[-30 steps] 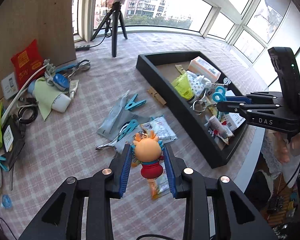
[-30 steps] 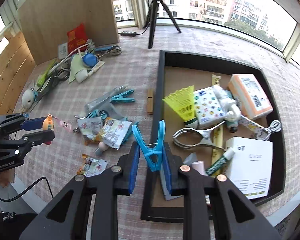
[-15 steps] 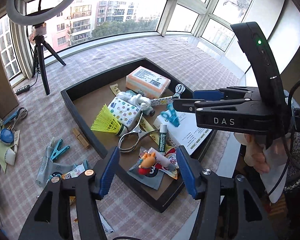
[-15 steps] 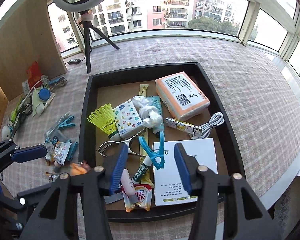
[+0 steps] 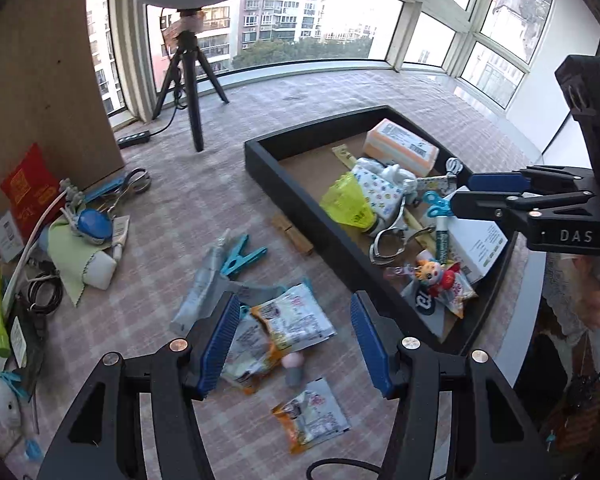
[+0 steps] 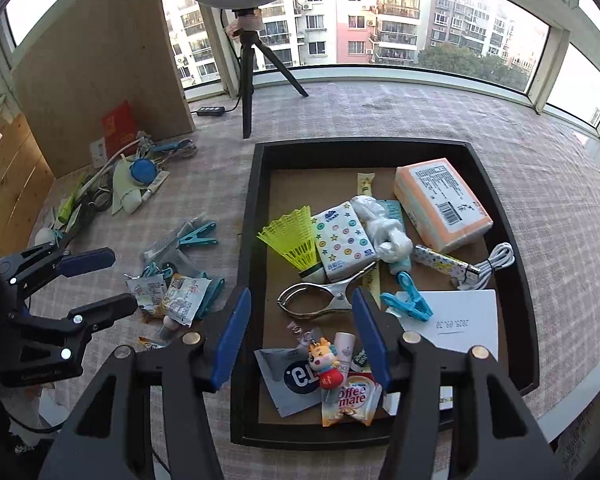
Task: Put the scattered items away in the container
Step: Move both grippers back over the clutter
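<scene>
The black tray (image 6: 249, 216) (image 5: 300, 196) holds several items: a yellow shuttlecock (image 6: 294, 240), a tissue pack (image 6: 342, 240), an orange box (image 6: 442, 204), a metal clip (image 6: 320, 298), a blue clothespin (image 6: 408, 300) and an orange doll keychain (image 6: 326, 364) (image 5: 430, 274). My left gripper (image 5: 292, 344) is open and empty above snack packets (image 5: 284, 324) left of the tray. My right gripper (image 6: 300, 340) is open and empty over the tray's near end; it also shows in the left wrist view (image 5: 488, 194).
Loose on the checked cloth: a teal clothespin (image 5: 242, 256), a wooden peg (image 5: 292, 234), a small packet (image 5: 312, 420), scissors (image 5: 120, 184), a blue case and cloth (image 5: 84, 236) by a wooden board. A tripod (image 5: 192, 92) stands at the back. The table edge is at right.
Both grippers have opened wider and pulled back. The doll and the blue clothespin now lie in the tray. My left gripper has swung back left over the snack packets.
</scene>
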A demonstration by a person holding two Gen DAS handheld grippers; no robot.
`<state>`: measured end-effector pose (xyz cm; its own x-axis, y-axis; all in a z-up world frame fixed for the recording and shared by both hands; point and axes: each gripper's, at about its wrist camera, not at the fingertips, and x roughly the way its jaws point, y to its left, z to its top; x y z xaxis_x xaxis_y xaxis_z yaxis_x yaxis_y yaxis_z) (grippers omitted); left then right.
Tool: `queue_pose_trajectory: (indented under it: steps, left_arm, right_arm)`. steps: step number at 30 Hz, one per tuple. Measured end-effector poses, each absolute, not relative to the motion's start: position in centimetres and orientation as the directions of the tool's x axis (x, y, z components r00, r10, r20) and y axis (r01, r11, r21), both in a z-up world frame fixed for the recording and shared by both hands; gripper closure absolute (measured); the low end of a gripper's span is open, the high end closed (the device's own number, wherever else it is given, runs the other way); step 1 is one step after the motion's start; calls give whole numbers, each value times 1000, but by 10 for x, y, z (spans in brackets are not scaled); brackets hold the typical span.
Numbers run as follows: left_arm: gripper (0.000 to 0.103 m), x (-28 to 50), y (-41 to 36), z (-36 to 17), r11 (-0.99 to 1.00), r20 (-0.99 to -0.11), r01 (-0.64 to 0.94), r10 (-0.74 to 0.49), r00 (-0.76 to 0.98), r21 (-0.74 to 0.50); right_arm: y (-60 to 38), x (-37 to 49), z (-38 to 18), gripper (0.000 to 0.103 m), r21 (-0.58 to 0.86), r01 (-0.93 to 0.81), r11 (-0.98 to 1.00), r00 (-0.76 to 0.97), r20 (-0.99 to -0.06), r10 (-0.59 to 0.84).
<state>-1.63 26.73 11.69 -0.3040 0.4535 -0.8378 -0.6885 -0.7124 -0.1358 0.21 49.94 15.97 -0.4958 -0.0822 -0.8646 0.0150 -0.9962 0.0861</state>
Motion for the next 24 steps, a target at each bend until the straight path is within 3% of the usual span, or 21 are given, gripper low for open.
queue_pose_trajectory:
  steps: [4, 11, 24]
  left_arm:
    - [50, -45, 231, 102, -733, -863, -675, 390, -320, -82]
    - [50, -90, 223, 76, -719, -895, -693, 338, -292, -45]
    - [50, -104, 264, 23, -586, -940, -810, 263, -217, 23]
  right_arm:
    - [462, -13, 151, 52, 101, 100, -990, -468, -873, -136]
    - [398, -52, 121, 66, 38, 263, -964, -394, -908, -143]
    - [372, -112, 63, 66, -31, 386, -922, -272, -959, -81]
